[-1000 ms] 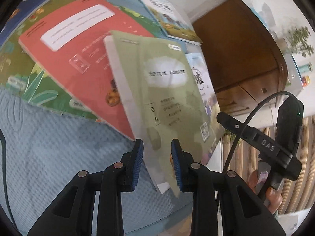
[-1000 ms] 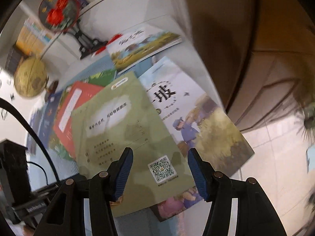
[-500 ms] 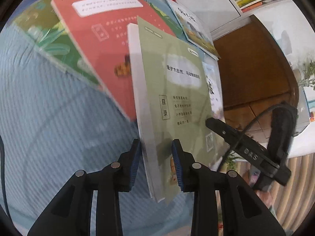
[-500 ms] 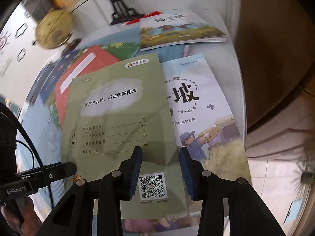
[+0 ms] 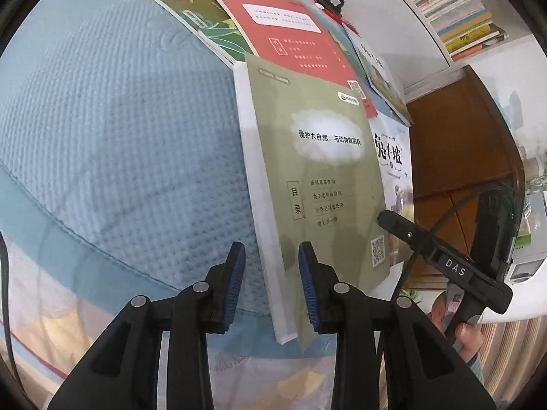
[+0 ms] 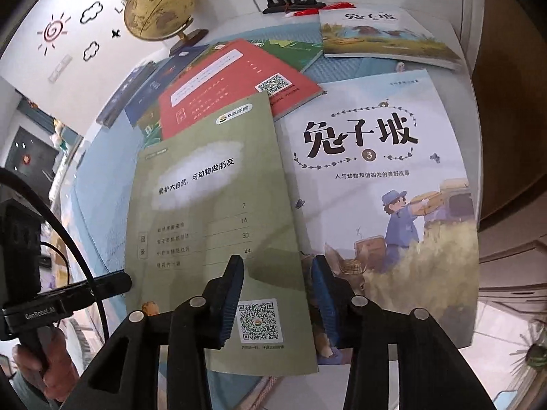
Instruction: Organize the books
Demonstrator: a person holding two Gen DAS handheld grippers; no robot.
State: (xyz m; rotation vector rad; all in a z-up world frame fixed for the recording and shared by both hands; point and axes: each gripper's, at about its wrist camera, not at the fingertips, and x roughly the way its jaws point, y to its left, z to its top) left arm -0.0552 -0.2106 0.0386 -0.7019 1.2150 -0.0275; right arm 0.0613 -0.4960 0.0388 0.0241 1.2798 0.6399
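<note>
1. Green book lies at the near end of a fan of books on the blue cloth. Its far end overlaps the red book and its right edge overlaps the rabbit book.
2. Its long axis runs straight away from both grippers, with the short near edge towards them.
3. Left gripper: jaws narrow, with the book's near left corner between them. The page block faces the left pad, and a strip of cloth shows between the two. Cannot tell whether it grips.
4. Right gripper: jaws opening and straddling the book's right long edge near the near end. No pad is seen pressing.
5. Judgement: the two hands flank the same end, one on each long edge, about equally near. The next move likely turns on the left corner; the fingers need to go further in along the axis for a firm hold.
</note>
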